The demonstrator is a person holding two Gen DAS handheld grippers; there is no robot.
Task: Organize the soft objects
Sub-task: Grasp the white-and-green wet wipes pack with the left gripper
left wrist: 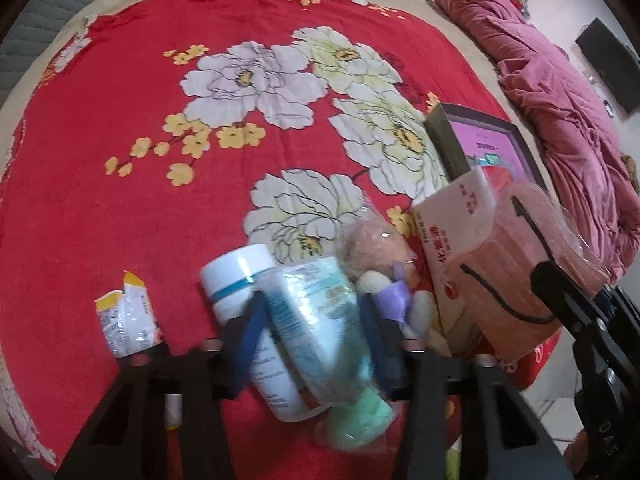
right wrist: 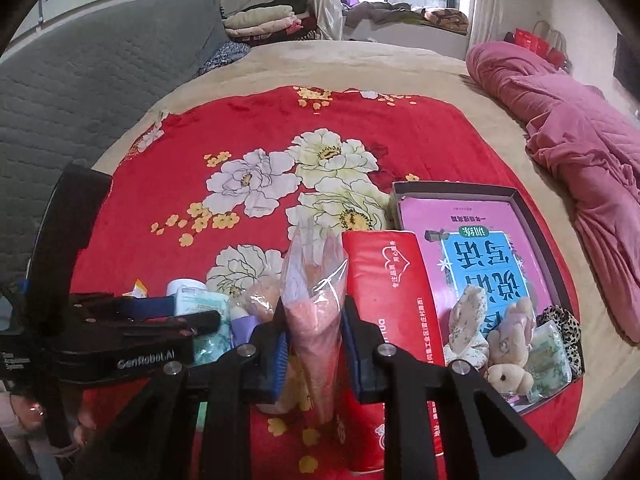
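Note:
My left gripper (left wrist: pixel 316 316) is shut on a clear-wrapped pale blue-green soft pack (left wrist: pixel 320 320), held above the red floral blanket (left wrist: pixel 120 200). My right gripper (right wrist: pixel 314 344) is shut on a clear bag of pink masks (right wrist: pixel 314 300), which also shows at the right of the left wrist view (left wrist: pixel 520 264). A shallow dark box (right wrist: pixel 536 216) at the right holds a pink book, a floral soft piece (right wrist: pixel 466 328), a plush bear (right wrist: pixel 510 348), a wrapped green pack (right wrist: pixel 550 356) and a leopard scrunchie (right wrist: pixel 566 326).
A white bottle (left wrist: pixel 236 276), a plush toy in plastic (left wrist: pixel 380 256), a yellow sachet (left wrist: pixel 124 316) and a beige tissue pack (left wrist: pixel 448 232) lie close together. A red tissue pack (right wrist: pixel 390 280) lies beside the box. A pink quilt (right wrist: pixel 580 152) lies at the right.

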